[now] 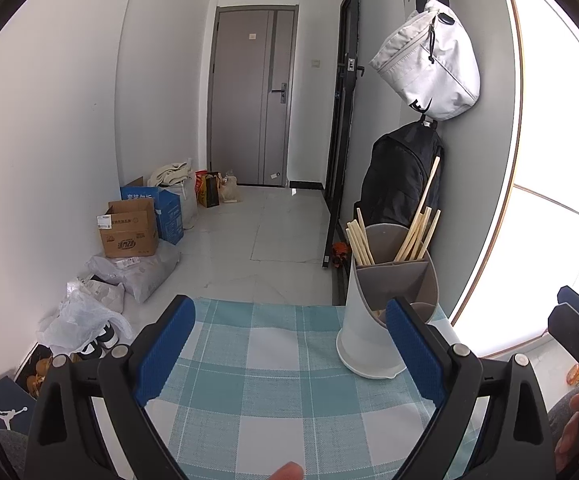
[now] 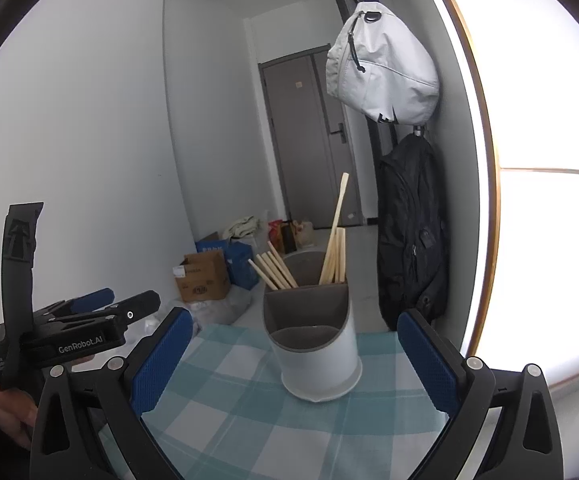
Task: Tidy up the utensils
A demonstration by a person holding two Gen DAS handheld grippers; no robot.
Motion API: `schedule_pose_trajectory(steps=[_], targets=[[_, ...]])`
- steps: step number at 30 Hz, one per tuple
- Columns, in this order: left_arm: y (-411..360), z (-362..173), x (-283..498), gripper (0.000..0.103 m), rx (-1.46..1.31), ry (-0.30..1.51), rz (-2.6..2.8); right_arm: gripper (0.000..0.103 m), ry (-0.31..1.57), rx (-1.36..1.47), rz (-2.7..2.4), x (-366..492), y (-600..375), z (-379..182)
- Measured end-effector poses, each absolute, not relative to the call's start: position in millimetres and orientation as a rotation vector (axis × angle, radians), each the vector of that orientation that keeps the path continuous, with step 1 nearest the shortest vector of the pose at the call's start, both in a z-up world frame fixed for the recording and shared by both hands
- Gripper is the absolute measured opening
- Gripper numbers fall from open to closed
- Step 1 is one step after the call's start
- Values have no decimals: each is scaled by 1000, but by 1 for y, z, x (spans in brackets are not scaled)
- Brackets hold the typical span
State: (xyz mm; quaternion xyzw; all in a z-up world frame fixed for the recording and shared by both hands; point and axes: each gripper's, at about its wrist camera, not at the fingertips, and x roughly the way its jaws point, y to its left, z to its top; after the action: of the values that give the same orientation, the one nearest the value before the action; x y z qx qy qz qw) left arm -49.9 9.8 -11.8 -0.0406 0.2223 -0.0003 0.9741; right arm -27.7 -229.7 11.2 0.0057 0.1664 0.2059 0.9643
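Standing at my 12 o'clock on checked cloth (image 2: 225, 420), holder (image 2: 313, 352) kept chopsticks (image 2: 335, 248) upright in rear compartments. Right gripper (image 2: 289, 364) and left gripper (image 1: 285, 360) both gaped, empty. Risk: nudging light holder, toppling it.

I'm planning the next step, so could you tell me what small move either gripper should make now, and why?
Probably none beyond drawing back: both the left gripper and right gripper are open and hold nothing, the chopsticks stand in the holder, and no loose utensil shows on the checked cloth.
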Motion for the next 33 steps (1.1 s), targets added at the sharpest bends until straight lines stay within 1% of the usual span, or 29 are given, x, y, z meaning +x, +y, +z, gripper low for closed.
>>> schedule_pose_trajectory(steps=[33], targets=[[9, -13, -49, 94, -88, 458, 14, 103, 338, -23, 431, -29, -223, 8]])
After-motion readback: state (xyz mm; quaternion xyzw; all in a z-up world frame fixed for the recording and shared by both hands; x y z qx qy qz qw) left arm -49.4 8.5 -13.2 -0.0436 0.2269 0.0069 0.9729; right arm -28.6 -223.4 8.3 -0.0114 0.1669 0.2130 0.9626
